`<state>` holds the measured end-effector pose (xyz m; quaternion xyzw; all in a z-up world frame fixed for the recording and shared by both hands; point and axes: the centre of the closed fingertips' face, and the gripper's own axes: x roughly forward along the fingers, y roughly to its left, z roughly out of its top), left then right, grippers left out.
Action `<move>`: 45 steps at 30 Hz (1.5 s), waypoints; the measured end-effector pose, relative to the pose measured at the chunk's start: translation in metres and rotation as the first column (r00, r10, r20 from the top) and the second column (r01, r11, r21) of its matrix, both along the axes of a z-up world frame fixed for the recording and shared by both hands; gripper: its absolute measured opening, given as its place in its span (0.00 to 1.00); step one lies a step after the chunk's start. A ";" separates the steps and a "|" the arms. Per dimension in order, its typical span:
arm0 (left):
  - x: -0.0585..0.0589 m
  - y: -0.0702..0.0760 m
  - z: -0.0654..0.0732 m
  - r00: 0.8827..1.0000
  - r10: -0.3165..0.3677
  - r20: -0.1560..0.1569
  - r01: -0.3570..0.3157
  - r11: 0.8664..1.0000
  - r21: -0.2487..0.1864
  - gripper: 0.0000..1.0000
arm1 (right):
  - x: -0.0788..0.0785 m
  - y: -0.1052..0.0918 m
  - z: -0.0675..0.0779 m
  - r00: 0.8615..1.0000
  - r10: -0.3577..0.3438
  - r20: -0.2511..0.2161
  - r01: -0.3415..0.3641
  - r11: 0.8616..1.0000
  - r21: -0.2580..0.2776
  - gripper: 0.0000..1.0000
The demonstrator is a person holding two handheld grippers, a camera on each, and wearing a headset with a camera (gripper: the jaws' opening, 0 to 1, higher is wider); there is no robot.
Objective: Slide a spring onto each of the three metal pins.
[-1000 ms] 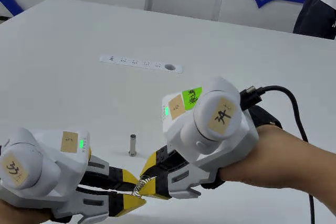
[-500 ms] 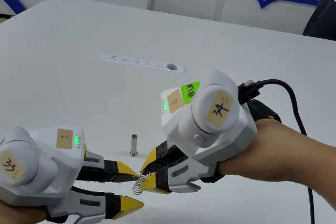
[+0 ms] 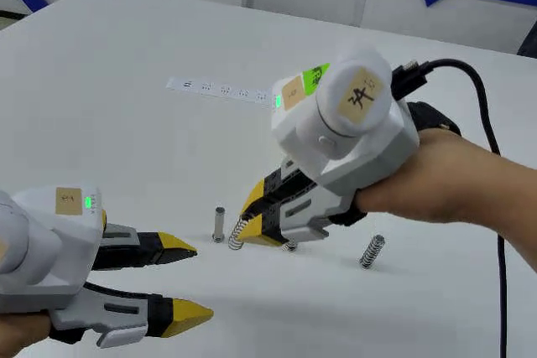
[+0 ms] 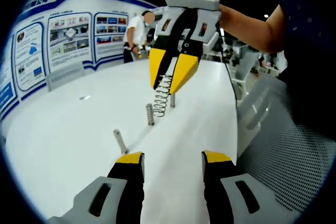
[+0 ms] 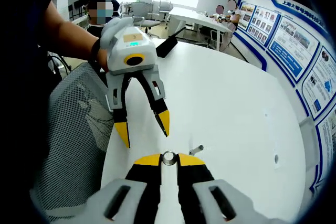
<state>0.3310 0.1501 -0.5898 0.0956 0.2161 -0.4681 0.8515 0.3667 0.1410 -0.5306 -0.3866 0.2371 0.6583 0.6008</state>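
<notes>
right tongs pinch a spring beside the bare pin

at the far left, the left gripper [image 3: 185, 282] has a smooth white moulded shell and black jaws ending in yellow wedge tips. its jaws stand wide apart with nothing between them. just right of those tips a short, smooth metal pin [image 3: 219, 224] stands upright and bare on the matte white table [image 3: 101, 123]. a flat white power strip [image 3: 220, 90] lies well behind it.

close beside the pin hangs the spring [image 3: 237, 233], a thin wire coil. its upper end is pinched between the closed yellow tips of the right gripper [image 3: 248, 225]. its long axis slopes down and to the left, the free end pointing at the tabletop near the pin's foot. in the left gripper view it hangs nearly vertical, and in the right gripper view it appears end-on as a small ring.

further right a second spring [image 3: 372, 251] stands leaning on the table; whether a pin is inside it cannot be told. a glossy black cable [image 3: 502, 308] runs down the right edge.
</notes>
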 end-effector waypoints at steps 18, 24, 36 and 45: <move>0.006 0.011 -0.004 0.998 0.066 -0.022 -0.066 0.998 -0.022 0.62 | 0.049 0.025 -0.015 0.999 -0.030 0.014 0.030 0.999 -0.043 0.12; 0.008 0.013 -0.005 0.997 0.079 -0.025 -0.080 0.996 -0.035 0.64 | 0.056 0.030 -0.029 0.999 -0.040 -0.009 0.040 0.997 -0.062 0.12; 0.010 0.016 -0.011 0.995 0.086 -0.043 -0.088 0.995 -0.048 0.65 | 0.058 0.033 -0.042 0.998 -0.046 -0.029 0.044 0.995 -0.091 0.12; 0.011 0.019 -0.015 0.995 0.089 -0.053 -0.091 0.994 -0.053 0.64 | 0.060 0.033 -0.051 0.998 -0.053 -0.040 0.048 0.992 -0.114 0.12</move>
